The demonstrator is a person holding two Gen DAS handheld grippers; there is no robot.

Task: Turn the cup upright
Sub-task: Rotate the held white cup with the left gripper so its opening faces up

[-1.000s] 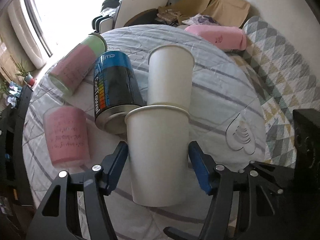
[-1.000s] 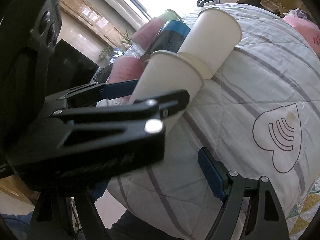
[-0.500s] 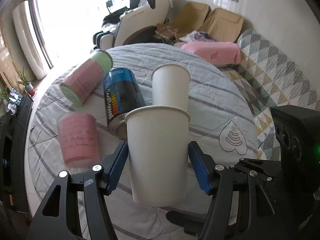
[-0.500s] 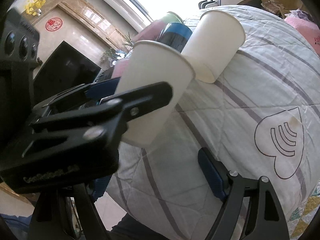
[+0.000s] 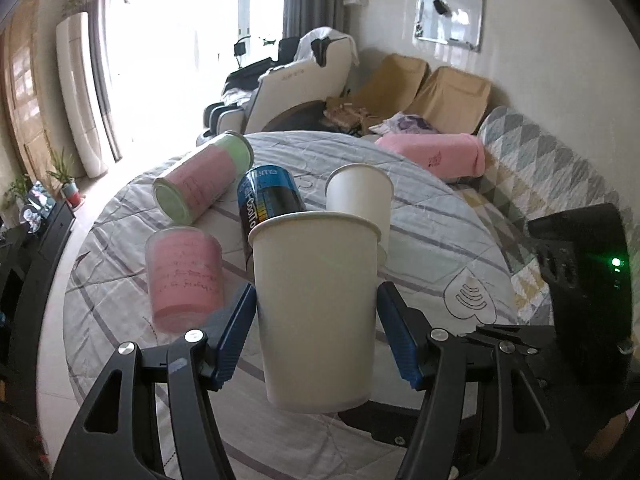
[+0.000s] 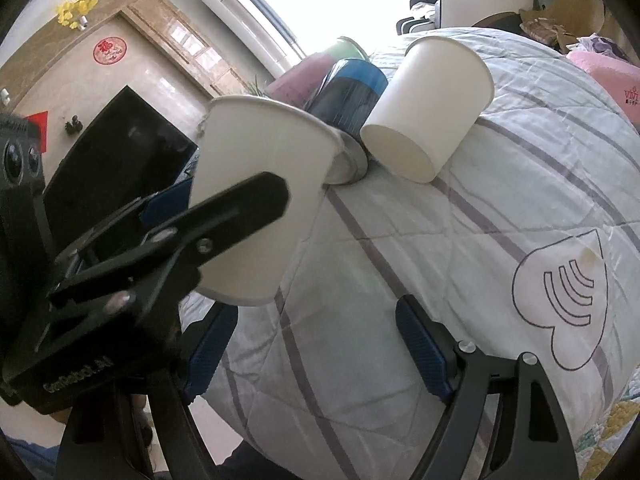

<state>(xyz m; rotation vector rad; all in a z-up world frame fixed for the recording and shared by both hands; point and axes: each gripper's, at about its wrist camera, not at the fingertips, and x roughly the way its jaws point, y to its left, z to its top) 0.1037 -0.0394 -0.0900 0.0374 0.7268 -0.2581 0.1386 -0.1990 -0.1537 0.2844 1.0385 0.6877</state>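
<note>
My left gripper (image 5: pixel 316 332) is shut on a white paper cup (image 5: pixel 316 312) and holds it upright, rim up, above the round table (image 5: pixel 440 232). The same cup (image 6: pixel 256 216) shows in the right wrist view, clamped by the left gripper's black finger (image 6: pixel 224 220), clear of the cloth. My right gripper (image 6: pixel 316 356) is open and empty over the table's near edge. A second white paper cup (image 5: pixel 358 196) (image 6: pixel 428 108) lies on its side behind the held one.
A blue can (image 5: pixel 268 204), a pink and green tin (image 5: pixel 200 180) on its side and a pink cup (image 5: pixel 184 276) sit on the quilted cloth to the left. A heart drawing (image 6: pixel 560 296) marks the cloth at right. A sofa (image 5: pixel 540 168) lies beyond.
The left gripper has lifted the white cup off the table and tilted it up from lying toward upright. The right gripper has stayed put and open.
</note>
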